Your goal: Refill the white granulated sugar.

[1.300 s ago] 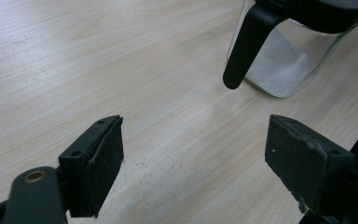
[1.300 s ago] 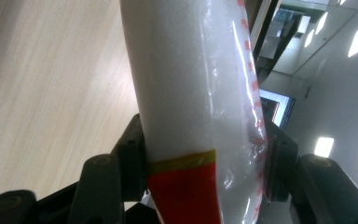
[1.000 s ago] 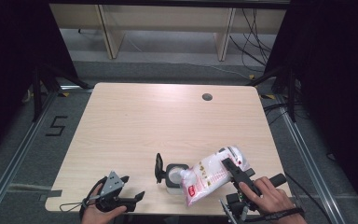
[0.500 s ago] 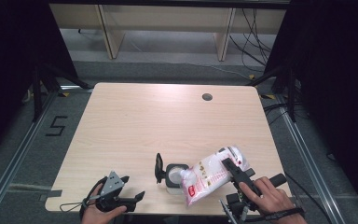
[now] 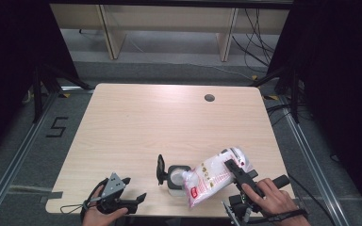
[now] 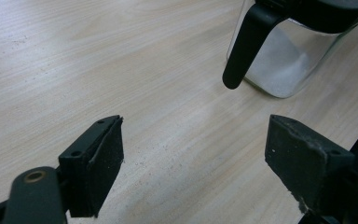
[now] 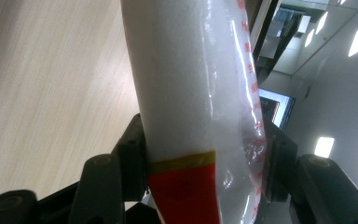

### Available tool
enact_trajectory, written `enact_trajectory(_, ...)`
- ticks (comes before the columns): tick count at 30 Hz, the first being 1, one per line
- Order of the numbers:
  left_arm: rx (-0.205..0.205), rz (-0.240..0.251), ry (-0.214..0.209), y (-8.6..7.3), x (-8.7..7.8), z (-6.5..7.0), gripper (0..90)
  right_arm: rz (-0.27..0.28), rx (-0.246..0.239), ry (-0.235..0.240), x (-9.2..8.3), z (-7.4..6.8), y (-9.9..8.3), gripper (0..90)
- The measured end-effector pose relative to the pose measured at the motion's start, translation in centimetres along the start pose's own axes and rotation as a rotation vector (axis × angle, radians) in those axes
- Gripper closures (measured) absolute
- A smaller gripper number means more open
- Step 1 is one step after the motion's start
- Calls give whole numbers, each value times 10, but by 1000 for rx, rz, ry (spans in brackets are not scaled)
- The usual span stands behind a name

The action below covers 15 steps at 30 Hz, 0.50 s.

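A clear plastic bag of white powder (image 5: 214,175) with red print is tipped over a small glass jar (image 5: 176,179), its open corner at the jar's mouth. My right gripper (image 5: 230,165) is shut on the bag (image 7: 191,93), the pads pressing its two sides. The jar (image 6: 284,60) has a black rim and a black hinged lid (image 5: 160,168) standing up on its left; white powder lies in its bottom. My left gripper (image 5: 134,188) rests open near the table's front edge, left of the jar, with nothing between its pads (image 6: 98,163).
The wooden table (image 5: 169,122) has a round cable hole (image 5: 209,98) at the back right. Metal rails run along the floor on both sides, and shelf legs stand behind the table.
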<state>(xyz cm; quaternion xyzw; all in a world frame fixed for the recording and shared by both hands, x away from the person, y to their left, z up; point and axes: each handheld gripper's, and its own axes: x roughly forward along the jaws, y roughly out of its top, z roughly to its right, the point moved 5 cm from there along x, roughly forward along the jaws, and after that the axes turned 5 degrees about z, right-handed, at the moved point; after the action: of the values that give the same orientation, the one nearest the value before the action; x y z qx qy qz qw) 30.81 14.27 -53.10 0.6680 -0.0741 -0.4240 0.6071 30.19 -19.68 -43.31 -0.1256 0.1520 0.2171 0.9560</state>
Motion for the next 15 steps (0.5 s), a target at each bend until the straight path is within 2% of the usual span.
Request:
enact_trajectory(3, 16, -7, 4, 0, -1, -1, 188, -6, -4, 16, 0, 0, 0, 478)
enact_trajectory(5, 1, 1, -1, 0, 0, 0, 188, -12, -6, 17, 0, 0, -1, 478)
enact_trajectory(7, 23, 0, 2, 1, 0, -1, 188, -10, 2, 13, 0, -1, -1, 478)
enact_trajectory(9, 9, -6, 5, 0, -1, 0, 188, -10, -6, 16, 0, 0, -1, 478)
enact_trajectory(15, 7, -8, -1, 0, 0, 0, 188, -14, -5, 19, 0, -1, -1, 480)
